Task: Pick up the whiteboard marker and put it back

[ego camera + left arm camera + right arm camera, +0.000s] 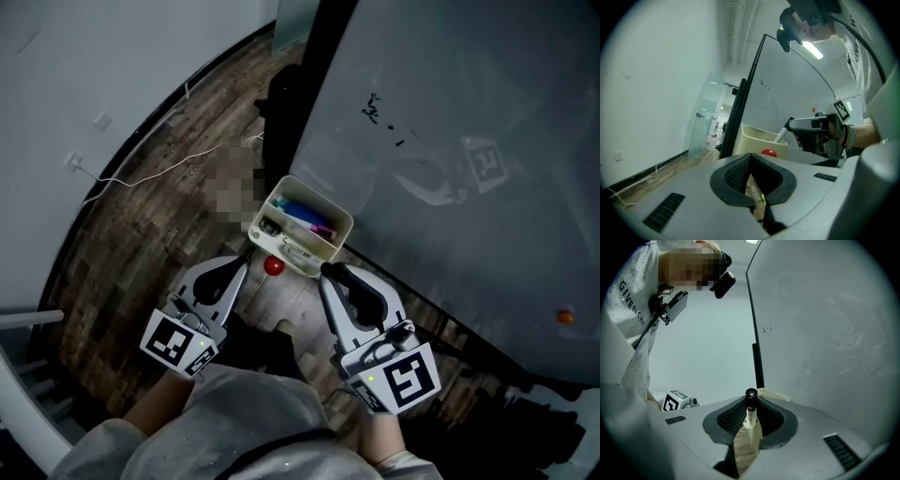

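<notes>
My right gripper [327, 272] is shut on a white whiteboard marker [750, 414] with a black end, which stands upright between the pads in the right gripper view. In the left gripper view the marker [780, 135] slants down from the right gripper [790, 125] over the cream tray [752, 137]. From the head view, the tray [323, 198] hangs at the whiteboard's lower left corner and holds several pens. My left gripper [241, 269] hovers just left of the tray, shut on nothing, with its pads meeting in the left gripper view [750, 157].
The grey whiteboard [450, 112] fills the right side, with small black marks near its top. A red round magnet [273, 266] sits below the tray. A black frame post [314, 75] runs along the board's left edge. A white cable [150, 173] lies on the wood floor.
</notes>
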The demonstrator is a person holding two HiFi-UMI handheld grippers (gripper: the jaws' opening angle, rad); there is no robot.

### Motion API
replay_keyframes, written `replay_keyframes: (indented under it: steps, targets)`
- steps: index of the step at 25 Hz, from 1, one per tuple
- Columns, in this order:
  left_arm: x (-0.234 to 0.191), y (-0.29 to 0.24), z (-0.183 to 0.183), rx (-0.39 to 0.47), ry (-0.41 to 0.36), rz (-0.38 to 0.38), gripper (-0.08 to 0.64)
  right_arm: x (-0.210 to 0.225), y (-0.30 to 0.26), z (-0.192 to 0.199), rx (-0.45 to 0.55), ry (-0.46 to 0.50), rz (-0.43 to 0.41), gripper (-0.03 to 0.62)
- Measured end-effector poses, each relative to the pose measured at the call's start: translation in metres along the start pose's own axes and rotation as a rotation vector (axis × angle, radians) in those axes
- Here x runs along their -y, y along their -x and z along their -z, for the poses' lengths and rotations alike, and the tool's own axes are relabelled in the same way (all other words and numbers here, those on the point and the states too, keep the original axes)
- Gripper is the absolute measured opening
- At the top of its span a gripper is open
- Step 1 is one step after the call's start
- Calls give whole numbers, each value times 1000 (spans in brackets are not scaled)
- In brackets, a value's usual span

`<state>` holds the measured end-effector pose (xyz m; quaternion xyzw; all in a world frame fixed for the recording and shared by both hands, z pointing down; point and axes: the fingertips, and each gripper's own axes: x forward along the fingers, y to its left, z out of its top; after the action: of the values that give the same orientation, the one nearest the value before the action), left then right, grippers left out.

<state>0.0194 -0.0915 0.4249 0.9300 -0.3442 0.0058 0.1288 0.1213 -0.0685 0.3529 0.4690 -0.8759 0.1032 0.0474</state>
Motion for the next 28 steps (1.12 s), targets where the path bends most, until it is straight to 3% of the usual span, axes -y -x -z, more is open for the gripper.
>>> replay_keyframes:
  steps: [28]
  targets:
    - [-11, 4, 35, -65, 44, -6, 14, 5, -8, 20, -8, -58, -3, 78]
